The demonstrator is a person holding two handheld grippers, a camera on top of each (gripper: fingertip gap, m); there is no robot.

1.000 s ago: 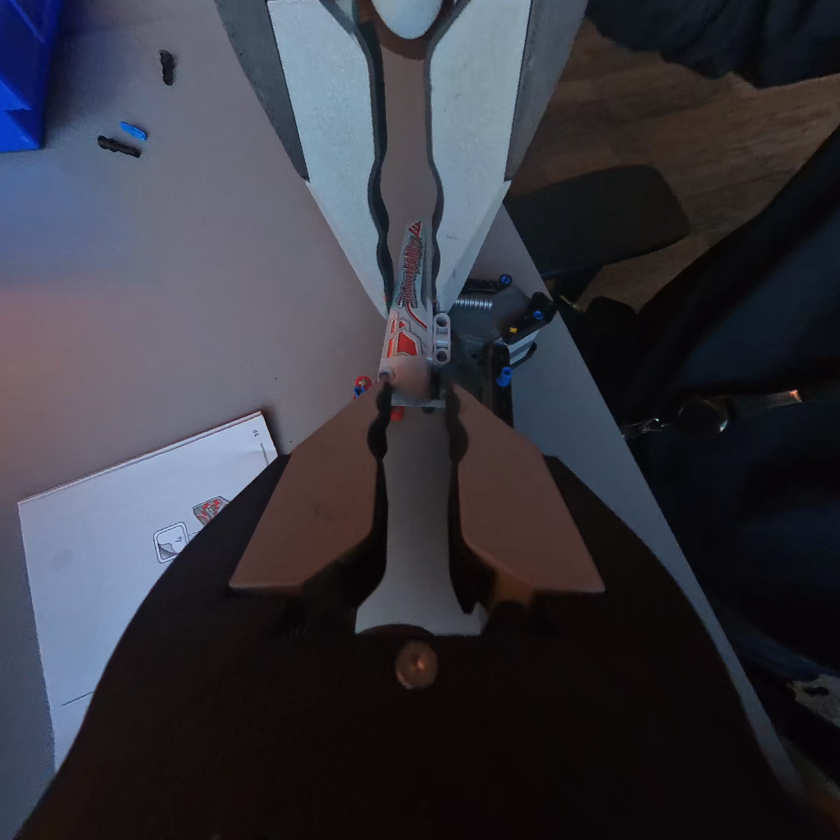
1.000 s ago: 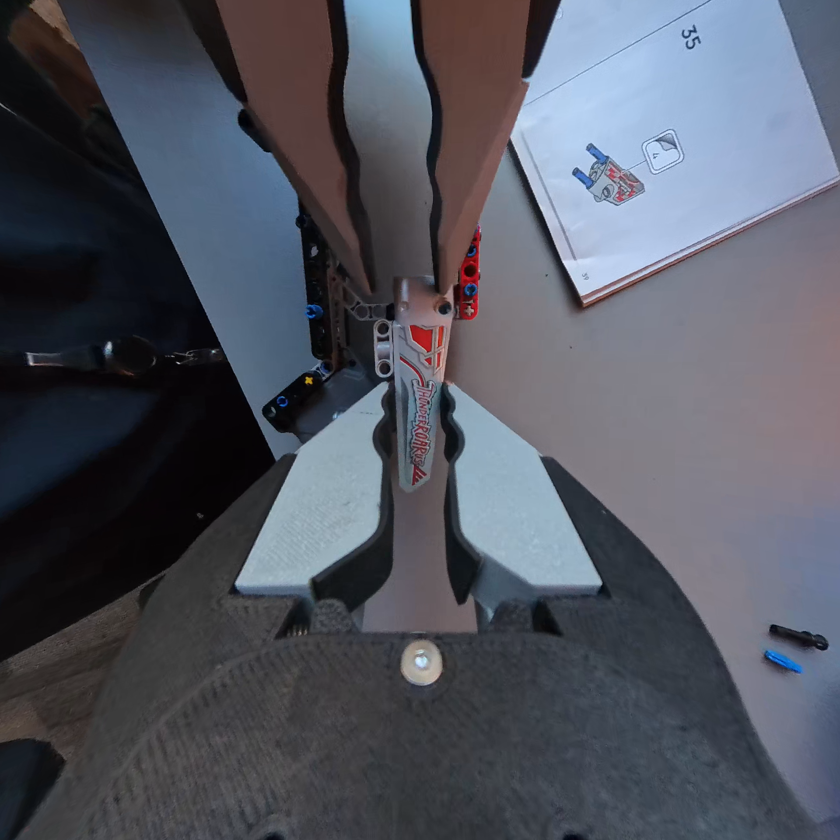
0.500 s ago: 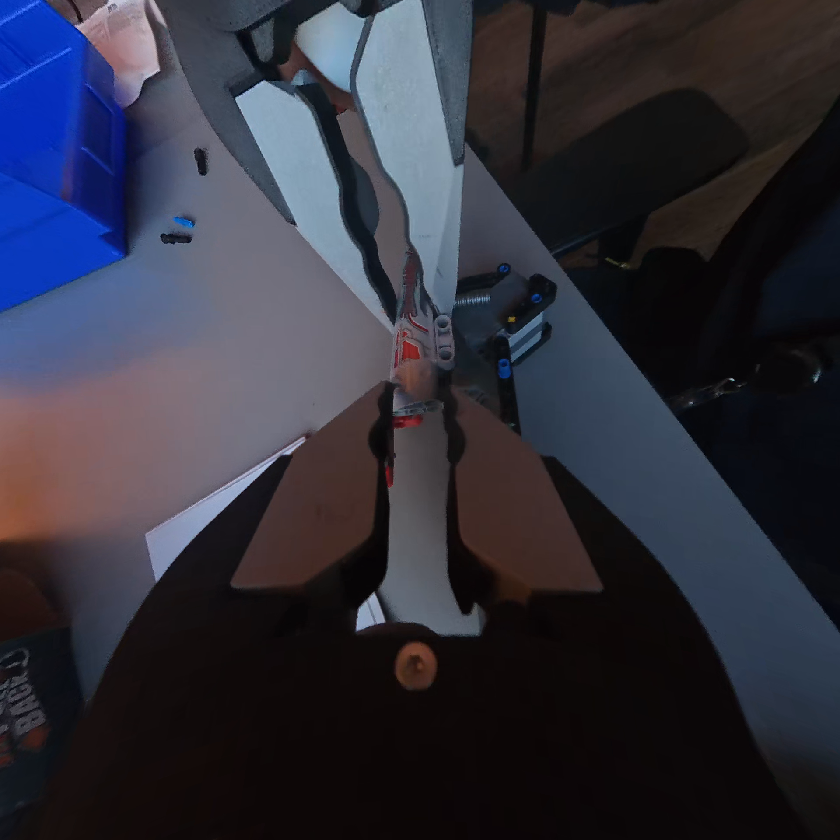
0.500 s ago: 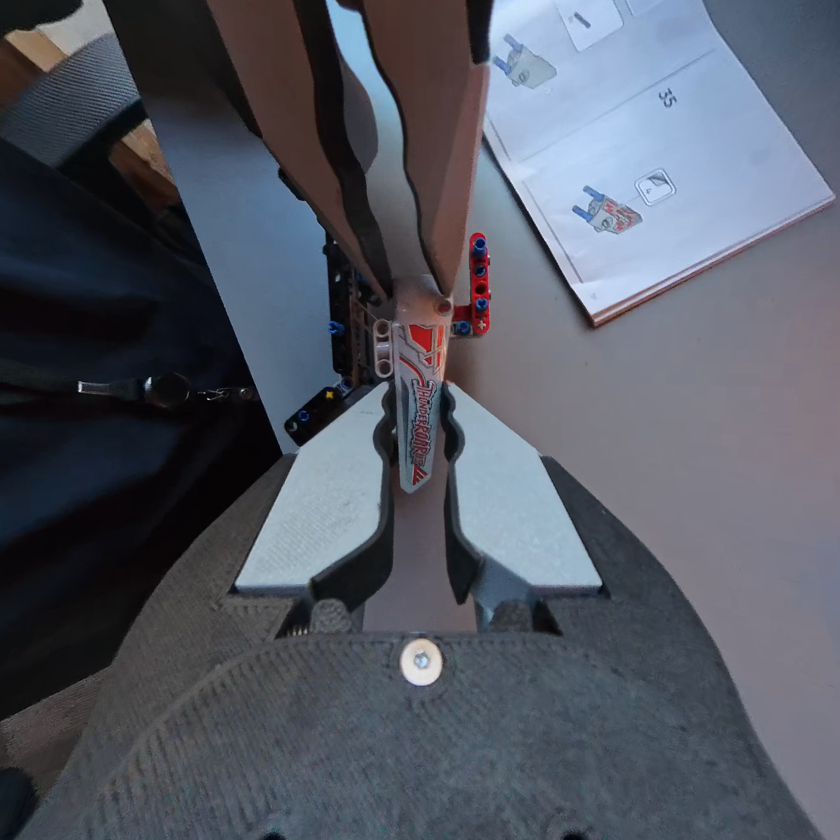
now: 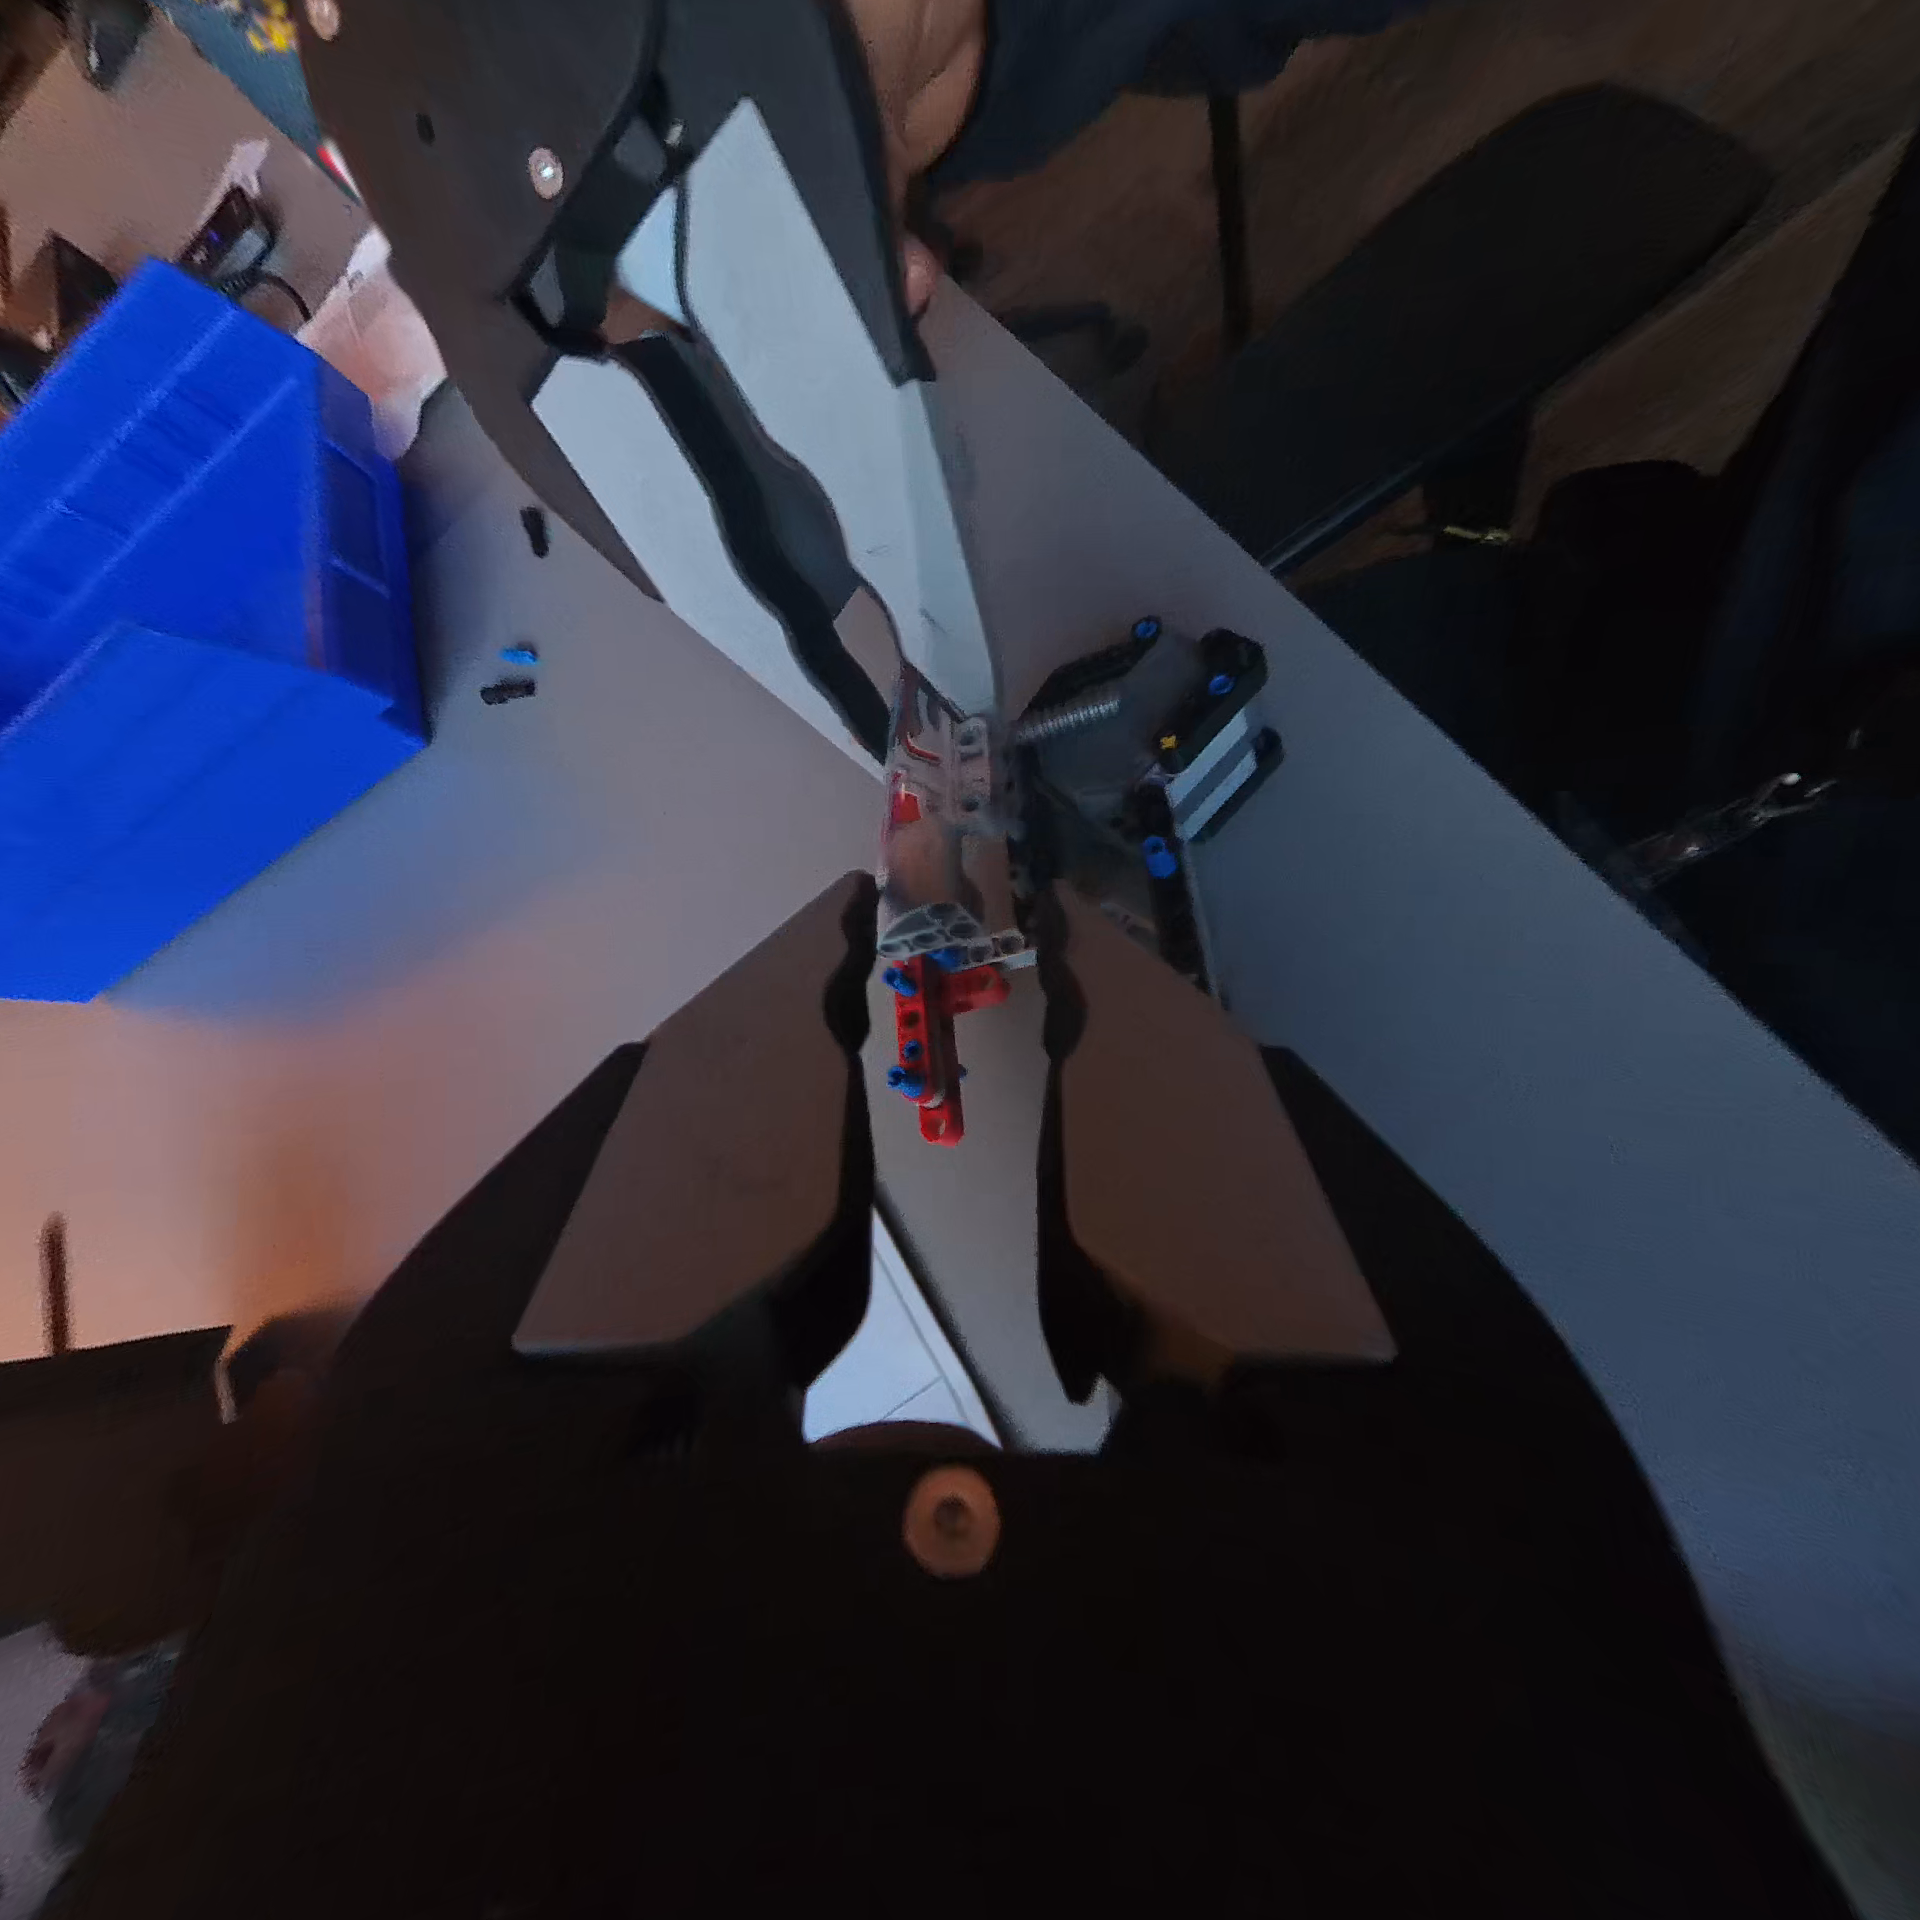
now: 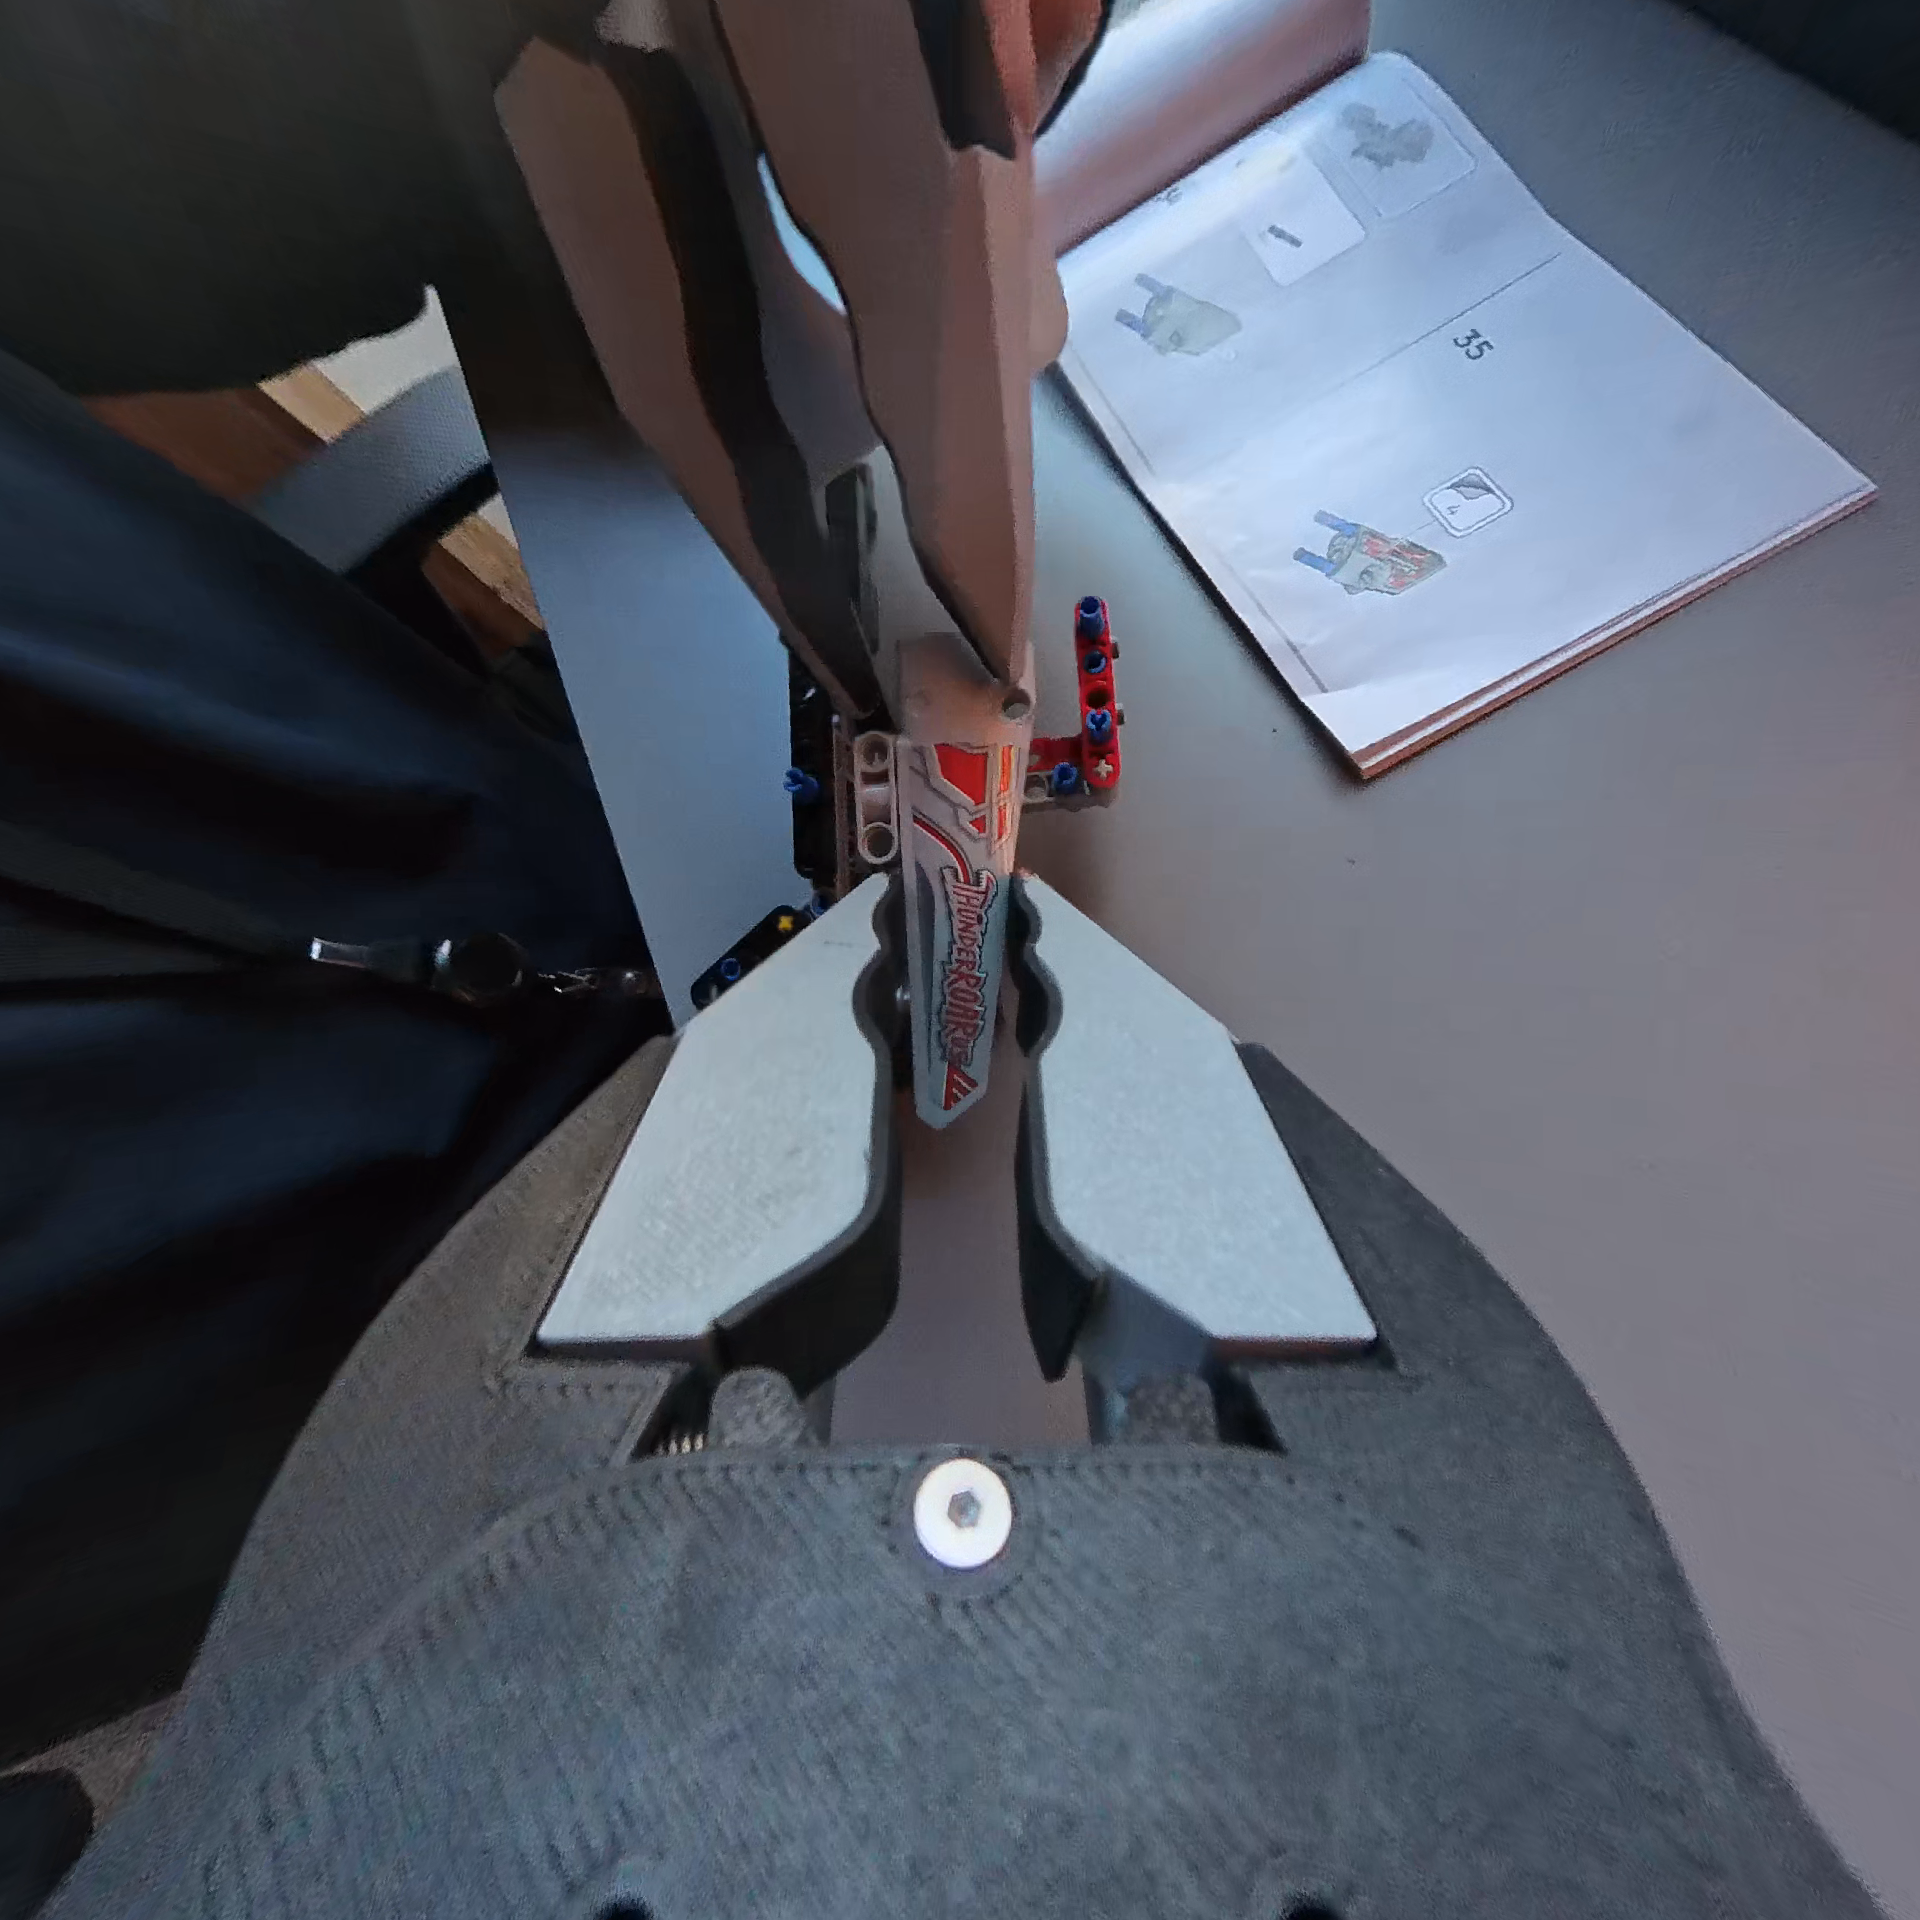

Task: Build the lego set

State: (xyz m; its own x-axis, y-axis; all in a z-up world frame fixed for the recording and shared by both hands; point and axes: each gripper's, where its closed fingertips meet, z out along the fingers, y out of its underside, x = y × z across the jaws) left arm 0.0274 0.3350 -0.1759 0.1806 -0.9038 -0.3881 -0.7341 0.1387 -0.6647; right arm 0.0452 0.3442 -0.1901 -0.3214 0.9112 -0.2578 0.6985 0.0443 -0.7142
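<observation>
A white lego panel with a red and grey sticker is joined to a grey piece, a red beam with blue pins, and a black and grey frame. My right gripper is shut on the panel's pointed end. My left gripper has brown fingers and is shut on the model's other end, at the grey piece. The red beam hangs between the left fingers. The two grippers face each other tip to tip; the right one shows in the left wrist view and the left one in the right wrist view.
A blue bin stands at the left of the grey table. Loose black and blue pins lie near it. An open instruction booklet lies to the right. The table edge and a person's dark clothing are close by. Only a small space, under 4 cm, lies between the two pairs of fingers.
Both grippers have kept their hold and tilted the model together. The red beam now shows between the left fingers. The blue bin has come further into the left wrist view.
</observation>
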